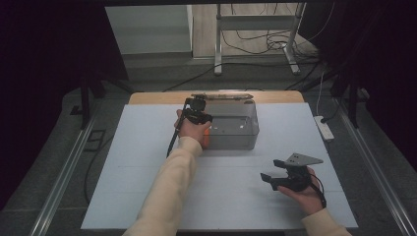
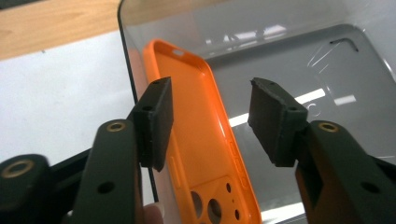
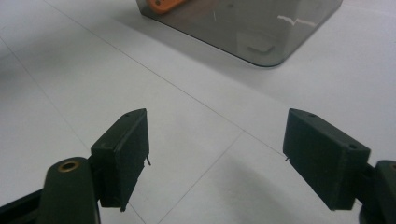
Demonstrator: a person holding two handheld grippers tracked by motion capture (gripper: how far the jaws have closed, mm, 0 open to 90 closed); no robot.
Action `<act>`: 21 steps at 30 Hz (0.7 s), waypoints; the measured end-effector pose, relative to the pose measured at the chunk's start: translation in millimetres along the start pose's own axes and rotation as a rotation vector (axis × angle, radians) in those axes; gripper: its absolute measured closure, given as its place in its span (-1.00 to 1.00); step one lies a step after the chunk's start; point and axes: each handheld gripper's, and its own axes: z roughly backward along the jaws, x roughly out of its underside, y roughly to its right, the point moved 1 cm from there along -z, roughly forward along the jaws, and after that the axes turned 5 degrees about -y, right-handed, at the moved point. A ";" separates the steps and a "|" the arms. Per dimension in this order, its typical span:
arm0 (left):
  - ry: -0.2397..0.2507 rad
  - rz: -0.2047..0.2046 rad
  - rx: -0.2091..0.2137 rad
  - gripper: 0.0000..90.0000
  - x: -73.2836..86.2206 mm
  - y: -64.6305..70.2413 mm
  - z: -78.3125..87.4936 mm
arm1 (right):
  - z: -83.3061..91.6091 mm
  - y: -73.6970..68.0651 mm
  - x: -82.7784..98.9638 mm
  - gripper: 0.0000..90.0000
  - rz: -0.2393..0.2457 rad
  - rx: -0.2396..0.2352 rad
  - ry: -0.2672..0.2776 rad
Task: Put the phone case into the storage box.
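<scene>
Orange phone case [image 2: 201, 140]: one piece, open side facing camera in left gripper view, camera cut-outs at near end. Stands on edge, leaning against left wall inside clear grey plastic box [image 1: 236, 129]. Box sits on white table sheet, far centre, top open.

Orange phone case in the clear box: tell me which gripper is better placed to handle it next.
Left, probably. The left gripper hangs over the clear box, its fingers apart on either side of the orange phone case leaning on the wall. The right gripper rests open on the white table, away from the box.
</scene>
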 end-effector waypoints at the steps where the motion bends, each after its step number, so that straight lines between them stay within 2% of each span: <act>1: 0.005 -0.009 0.005 0.09 -0.1 -0.3 1.5 | 0.2 -0.1 -0.1 -0.50 0.001 0.002 -0.005; 9: 0.025 -0.028 0.009 -0.02 -0.1 -6.0 8.6 | 0.0 0.1 0.1 -0.50 -0.001 0.000 0.003; 21: 0.056 -0.057 0.091 -0.19 1.9 -16.6 19.3 | 0.2 0.3 0.1 -0.50 -0.001 0.003 0.000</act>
